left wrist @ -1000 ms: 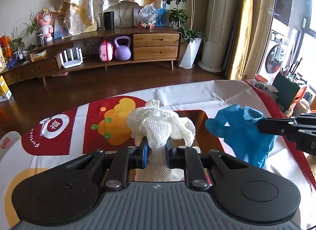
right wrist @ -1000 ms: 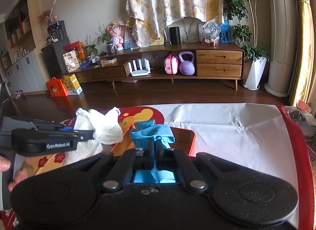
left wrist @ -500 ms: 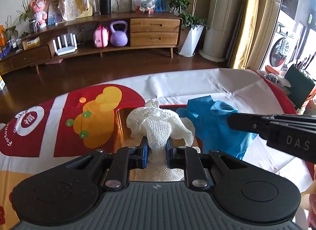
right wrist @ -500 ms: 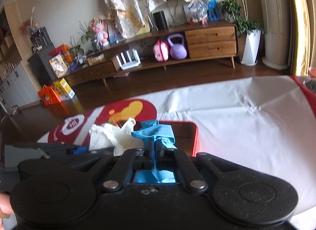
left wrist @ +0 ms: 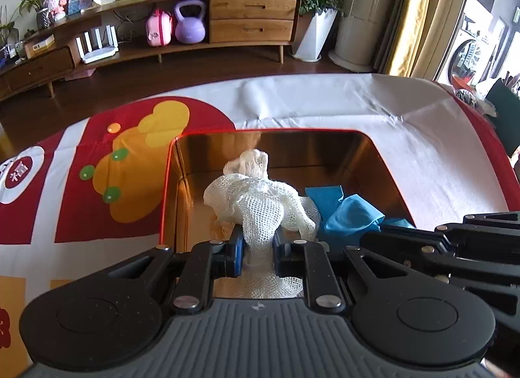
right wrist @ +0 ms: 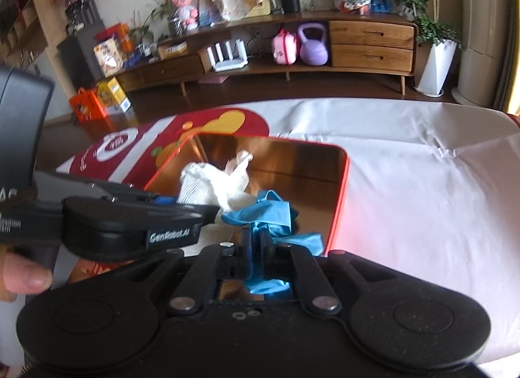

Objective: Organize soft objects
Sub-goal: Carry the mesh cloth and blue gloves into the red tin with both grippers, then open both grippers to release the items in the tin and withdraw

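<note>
We hold, nearest, left claw (left wrist: 256,248) clamped on white mesh cloth (left wrist: 260,205) and right claw (right wrist: 256,241) clamped on blue glove (right wrist: 263,212), both inside the red tin (left wrist: 266,131) on the table (left wrist: 325,101), wooden sideboard (left wrist: 253,20) beyond.

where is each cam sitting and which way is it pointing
Left wrist: on the left gripper, facing along its fingers into the red tin; it pinches the white mesh cloth, and the right gripper intrudes at right.
Right wrist: on the right gripper, facing the same tin from the right; it pinches the blue glove; the left gripper and a thumb show at left.
Shared: tin, cloth, glove, sideboard with purple kettlebell.
</note>
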`<action>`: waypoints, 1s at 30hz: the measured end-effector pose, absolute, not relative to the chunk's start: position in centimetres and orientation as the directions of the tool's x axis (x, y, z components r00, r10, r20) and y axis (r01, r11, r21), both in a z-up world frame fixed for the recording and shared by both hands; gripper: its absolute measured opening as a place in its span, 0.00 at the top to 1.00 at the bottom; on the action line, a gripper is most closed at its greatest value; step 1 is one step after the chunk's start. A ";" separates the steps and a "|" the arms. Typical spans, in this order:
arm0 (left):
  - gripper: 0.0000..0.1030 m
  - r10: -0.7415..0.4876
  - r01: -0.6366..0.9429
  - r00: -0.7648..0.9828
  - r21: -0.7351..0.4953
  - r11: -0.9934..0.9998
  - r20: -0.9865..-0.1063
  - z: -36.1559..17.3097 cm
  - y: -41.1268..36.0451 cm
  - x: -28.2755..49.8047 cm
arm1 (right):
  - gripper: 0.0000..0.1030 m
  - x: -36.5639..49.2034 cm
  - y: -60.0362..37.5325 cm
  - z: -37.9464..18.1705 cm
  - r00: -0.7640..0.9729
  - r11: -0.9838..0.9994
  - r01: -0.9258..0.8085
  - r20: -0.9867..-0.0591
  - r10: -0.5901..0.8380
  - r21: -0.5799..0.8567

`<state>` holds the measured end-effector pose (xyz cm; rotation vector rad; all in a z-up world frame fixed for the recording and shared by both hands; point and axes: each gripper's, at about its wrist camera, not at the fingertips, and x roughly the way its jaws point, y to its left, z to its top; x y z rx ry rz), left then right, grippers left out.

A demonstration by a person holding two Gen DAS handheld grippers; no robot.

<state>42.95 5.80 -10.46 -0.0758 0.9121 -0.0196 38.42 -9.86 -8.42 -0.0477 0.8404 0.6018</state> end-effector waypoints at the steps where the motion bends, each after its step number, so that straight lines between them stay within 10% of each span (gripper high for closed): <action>1: 0.83 -0.051 -0.017 0.607 -0.077 0.997 -0.793 -10.7 5.8 43.0 | 0.93 38.3 -9.8 -8.6 0.508 0.830 -0.526 -0.715 0.480 0.184; 22: 0.69 -0.075 -0.003 0.585 -0.095 0.995 -0.808 -11.2 5.6 42.3 | 0.65 36.9 -10.6 -8.2 0.510 0.823 -0.538 -0.707 0.490 0.182; 26: 0.33 -0.045 -0.045 0.593 -0.089 0.995 -0.804 -10.5 6.0 41.8 | 0.59 36.6 -11.7 -7.4 0.521 0.826 -0.534 -0.699 0.490 0.181; 30: 0.28 -0.053 -0.051 0.617 -0.107 0.993 -0.786 -9.5 6.3 41.2 | 0.51 35.8 -12.3 -6.5 0.536 0.824 -0.537 -0.683 0.497 0.179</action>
